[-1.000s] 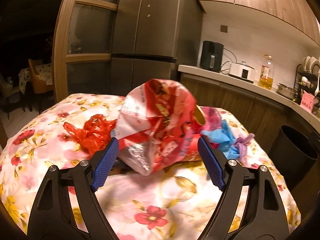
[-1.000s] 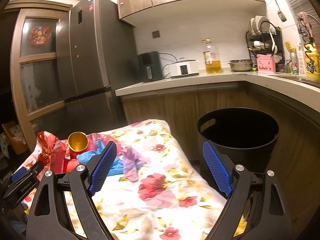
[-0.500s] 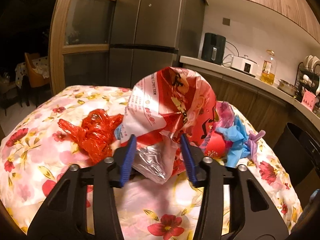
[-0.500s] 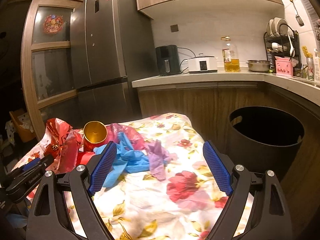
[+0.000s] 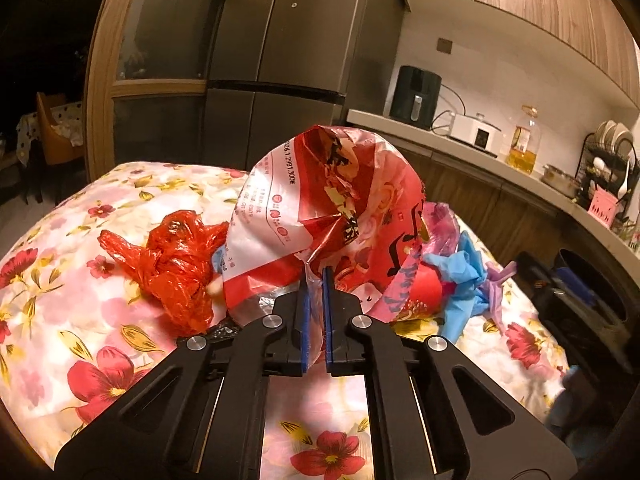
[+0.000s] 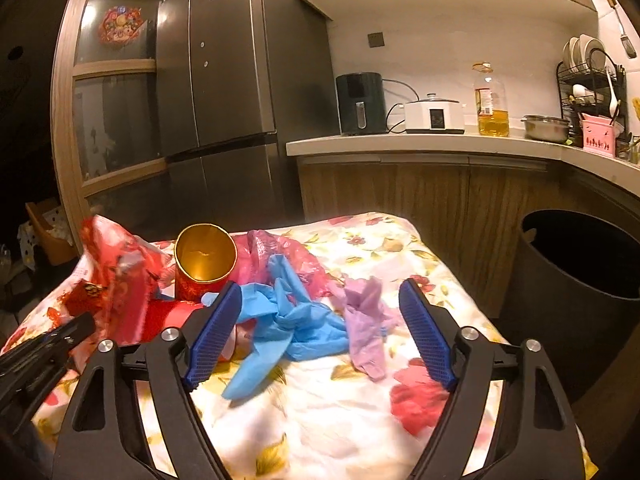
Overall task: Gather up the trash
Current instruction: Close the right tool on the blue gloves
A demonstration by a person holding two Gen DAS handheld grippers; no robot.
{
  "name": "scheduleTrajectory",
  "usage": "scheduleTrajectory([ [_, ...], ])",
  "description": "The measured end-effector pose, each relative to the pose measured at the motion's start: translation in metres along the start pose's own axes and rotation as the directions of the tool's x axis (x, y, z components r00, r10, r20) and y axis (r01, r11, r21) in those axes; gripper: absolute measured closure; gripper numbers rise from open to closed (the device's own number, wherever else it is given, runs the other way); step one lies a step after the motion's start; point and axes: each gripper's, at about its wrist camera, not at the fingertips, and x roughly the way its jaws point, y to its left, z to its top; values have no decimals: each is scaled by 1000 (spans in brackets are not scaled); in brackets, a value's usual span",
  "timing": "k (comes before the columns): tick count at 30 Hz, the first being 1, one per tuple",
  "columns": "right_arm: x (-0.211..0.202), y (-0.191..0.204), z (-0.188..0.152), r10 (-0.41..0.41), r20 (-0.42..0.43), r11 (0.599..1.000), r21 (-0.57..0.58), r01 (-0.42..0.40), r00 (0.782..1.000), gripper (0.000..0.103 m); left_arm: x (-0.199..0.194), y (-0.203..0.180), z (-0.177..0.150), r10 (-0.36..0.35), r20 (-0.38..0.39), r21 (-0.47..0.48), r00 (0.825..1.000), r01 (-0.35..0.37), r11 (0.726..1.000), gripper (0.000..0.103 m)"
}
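Between the blue pads of the left claw, a fold of the red printed bag is pinched: the two pads stand nearly together with only thin plastic between them, so this claw is clamped on the bag's lower edge while the rest of the bag billows up and away from it. The bag sits on the flowered desk, with a crumpled red plastic wad just to its left and a blue glove to its right. On the other side, the right claw hangs with its pads wide apart, gripping nothing, poised over the blue glove and the lilac glove, which lie touching each other between and just beyond its fingers. A gold-lined red can lies on its side behind them. What the coming move turns on, as I judge it, is the black bin: it stands off the desk's far right edge, well apart from the held bag and on the right claw's side. So the left claw must carry its bag across the whole pile to reach it, whereas the right claw is the nearer one.
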Motion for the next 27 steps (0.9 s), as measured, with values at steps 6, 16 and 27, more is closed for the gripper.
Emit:
scheduleTrajectory([
  [6, 23, 9, -1, 2, -24, 1000, -8, -2, 1000, 32, -7, 5, 2, -16, 14, -22, 1000, 16, 1000, 99],
  [16, 53, 6, -5, 2, -113, 1000, 13, 0, 994, 51, -9, 8, 6, -26, 23, -31, 999, 27, 999, 99],
  [27, 52, 11, -7, 31, -126, 999, -4, -32, 992, 99, -12, 7, 5, -27, 26, -37, 999, 28, 999, 99],
])
